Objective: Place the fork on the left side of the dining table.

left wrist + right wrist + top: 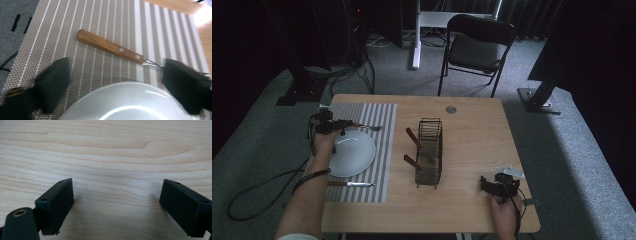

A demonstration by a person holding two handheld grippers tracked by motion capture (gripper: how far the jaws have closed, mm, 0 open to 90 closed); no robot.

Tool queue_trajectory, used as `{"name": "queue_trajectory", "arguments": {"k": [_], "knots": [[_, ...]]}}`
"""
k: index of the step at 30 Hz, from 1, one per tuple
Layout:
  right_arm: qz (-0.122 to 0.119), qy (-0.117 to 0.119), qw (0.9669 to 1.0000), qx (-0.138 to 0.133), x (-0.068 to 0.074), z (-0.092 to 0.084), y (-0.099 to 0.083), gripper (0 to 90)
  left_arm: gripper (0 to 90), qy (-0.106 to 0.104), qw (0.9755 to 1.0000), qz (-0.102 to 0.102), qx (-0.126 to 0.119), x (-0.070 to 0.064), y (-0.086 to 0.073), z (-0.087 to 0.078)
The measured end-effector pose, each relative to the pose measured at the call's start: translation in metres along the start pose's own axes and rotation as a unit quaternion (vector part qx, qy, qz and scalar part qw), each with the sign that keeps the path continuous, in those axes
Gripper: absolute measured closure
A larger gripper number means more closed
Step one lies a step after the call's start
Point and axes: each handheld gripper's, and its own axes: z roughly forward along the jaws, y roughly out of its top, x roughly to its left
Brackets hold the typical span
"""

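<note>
A: What is lying on the wooden table (472,130)?
B: A striped placemat (384,150) is holding a white plate (354,155), with a wooden-handled fork (112,48) beyond it and a knife (349,184) (nearer the person). A wire rack (429,150) is standing mid-table.
A: And the grippers?
B: The left gripper (117,82) is hovering wide open over plate and fork. The right gripper (116,205) is gaping empty over bare wood

- A lab or studio; black curtains (592,60) around grey carpet (562,130)
- cables (357,70) trail by stand bases (537,100)
- a folding chair (477,47) beyond the wooden surface (472,135)
</note>
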Motion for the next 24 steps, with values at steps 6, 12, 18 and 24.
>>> {"name": "queue_trajectory", "arguments": {"k": [6,12,18,24], "knots": [[0.0,0.0,1.0,0.0,0.0,0.0,0.0,11.8,0.0,-0.017,0.9998,0.014,0.002,-0.002,-0.008,-0.017],[0.0,0.0,1.0,0.0,0.0,0.0,0.0,11.8,0.0,-0.024,0.9992,0.031,-0.008,-0.002,-0.019,-0.033],[0.0,0.0,1.0,0.0,0.0,0.0,0.0,11.8,0.0,-0.029,0.9985,0.045,-0.011,-0.003,-0.034,-0.045],[0.0,0.0,1.0,0.0,0.0,0.0,0.0,11.8,0.0,-0.035,0.9974,0.063,-0.01,-0.008,-0.049,-0.055]]}}
